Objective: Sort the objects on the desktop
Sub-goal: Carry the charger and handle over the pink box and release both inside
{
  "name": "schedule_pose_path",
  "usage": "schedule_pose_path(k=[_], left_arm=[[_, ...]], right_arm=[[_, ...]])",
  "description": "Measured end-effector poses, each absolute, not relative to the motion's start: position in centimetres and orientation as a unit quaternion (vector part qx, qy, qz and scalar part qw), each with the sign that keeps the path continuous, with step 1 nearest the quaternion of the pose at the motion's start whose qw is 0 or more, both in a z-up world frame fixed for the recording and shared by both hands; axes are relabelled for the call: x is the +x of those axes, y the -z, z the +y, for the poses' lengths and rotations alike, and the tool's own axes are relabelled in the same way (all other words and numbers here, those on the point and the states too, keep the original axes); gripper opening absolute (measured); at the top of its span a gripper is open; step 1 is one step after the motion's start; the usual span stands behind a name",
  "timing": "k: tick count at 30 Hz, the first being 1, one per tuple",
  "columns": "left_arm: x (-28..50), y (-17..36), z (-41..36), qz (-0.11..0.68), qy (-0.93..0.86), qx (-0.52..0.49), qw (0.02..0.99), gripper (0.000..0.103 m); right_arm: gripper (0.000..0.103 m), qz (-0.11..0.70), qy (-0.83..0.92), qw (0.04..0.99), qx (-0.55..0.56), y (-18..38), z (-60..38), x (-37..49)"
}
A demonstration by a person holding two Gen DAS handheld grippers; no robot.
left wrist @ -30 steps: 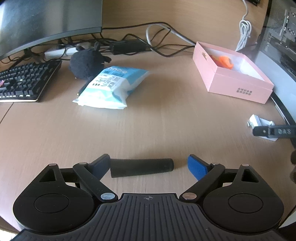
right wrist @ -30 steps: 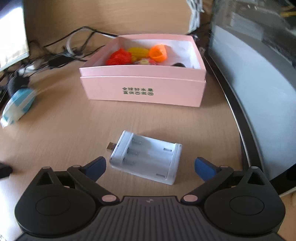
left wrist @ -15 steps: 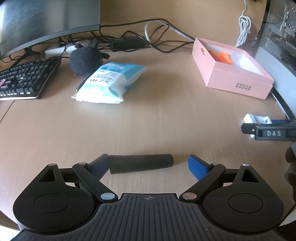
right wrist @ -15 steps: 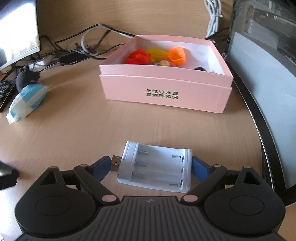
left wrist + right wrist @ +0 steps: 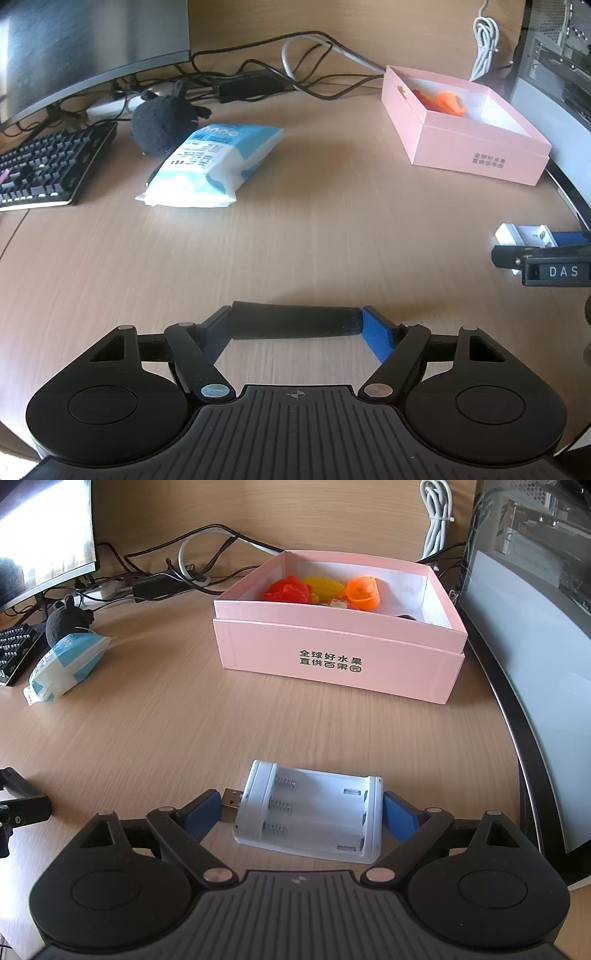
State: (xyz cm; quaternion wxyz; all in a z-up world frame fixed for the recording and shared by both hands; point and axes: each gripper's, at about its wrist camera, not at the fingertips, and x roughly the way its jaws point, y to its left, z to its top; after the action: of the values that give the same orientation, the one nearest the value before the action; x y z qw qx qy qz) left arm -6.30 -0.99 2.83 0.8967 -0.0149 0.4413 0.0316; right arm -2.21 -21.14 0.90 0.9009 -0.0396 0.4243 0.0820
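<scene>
A black cylinder (image 5: 291,325) lies crosswise on the wooden desk between my left gripper's (image 5: 295,319) fingers. The jaws are closing and both pads touch its ends. In the right wrist view a white battery case (image 5: 314,812) with a USB plug sits between the pads of my right gripper (image 5: 299,805). One pad is against the plug, the other against the far end. A pink box (image 5: 332,661) holding red, yellow and orange toys stands behind it, and also shows at the right in the left wrist view (image 5: 476,162).
A blue-and-white tissue pack (image 5: 210,166) and a black plush toy (image 5: 159,122) lie at the left. A keyboard (image 5: 44,166), a monitor (image 5: 74,48) and tangled cables (image 5: 258,81) line the back. A computer case (image 5: 535,627) walls off the right side.
My left gripper's fingers have drawn in onto the ends of the black cylinder. My right gripper's fingers closed from wide apart onto the battery case, which now sits squarer between them.
</scene>
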Motion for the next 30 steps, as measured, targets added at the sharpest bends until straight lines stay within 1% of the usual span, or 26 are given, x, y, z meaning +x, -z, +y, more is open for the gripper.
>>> schedule_pose_path(k=[8, 12, 16, 20, 23, 26, 30], left_arm=[[-7.3, -3.4, -1.7, 0.450, 0.017, 0.007, 0.893, 0.079], [-6.8, -5.0, -1.1, 0.434, 0.035, -0.005, 0.900, 0.079], [-4.7, -7.8, -1.4, 0.390, 0.066, -0.007, 0.919, 0.079], [-1.1, -10.8, -2.8, 0.337, 0.110, -0.015, 0.935, 0.079], [1.9, -12.1, -4.7, 0.310, 0.144, -0.011, 0.940, 0.079], [5.4, -12.4, -7.4, 0.296, 0.176, -0.001, 0.939, 0.079], [10.3, -11.3, -11.6, 0.301, 0.209, 0.012, 0.930, 0.079]], right_arm=[[0.092, 0.439, -0.098, 0.892, -0.044, -1.4, -21.3, -1.8], [0.092, 0.433, -0.102, 0.895, -0.033, -3.7, -21.7, -1.8], [0.092, 0.369, -0.096, 0.924, -0.022, -9.3, -22.7, -2.4], [0.092, 0.270, -0.080, 0.959, -0.015, -16.5, -24.3, -3.9], [0.092, 0.198, -0.064, 0.978, -0.022, -20.7, -25.1, -5.6], [0.092, 0.152, -0.051, 0.986, -0.033, -23.3, -25.4, -7.0], [0.092, 0.137, -0.042, 0.988, -0.051, -24.0, -25.2, -8.1]])
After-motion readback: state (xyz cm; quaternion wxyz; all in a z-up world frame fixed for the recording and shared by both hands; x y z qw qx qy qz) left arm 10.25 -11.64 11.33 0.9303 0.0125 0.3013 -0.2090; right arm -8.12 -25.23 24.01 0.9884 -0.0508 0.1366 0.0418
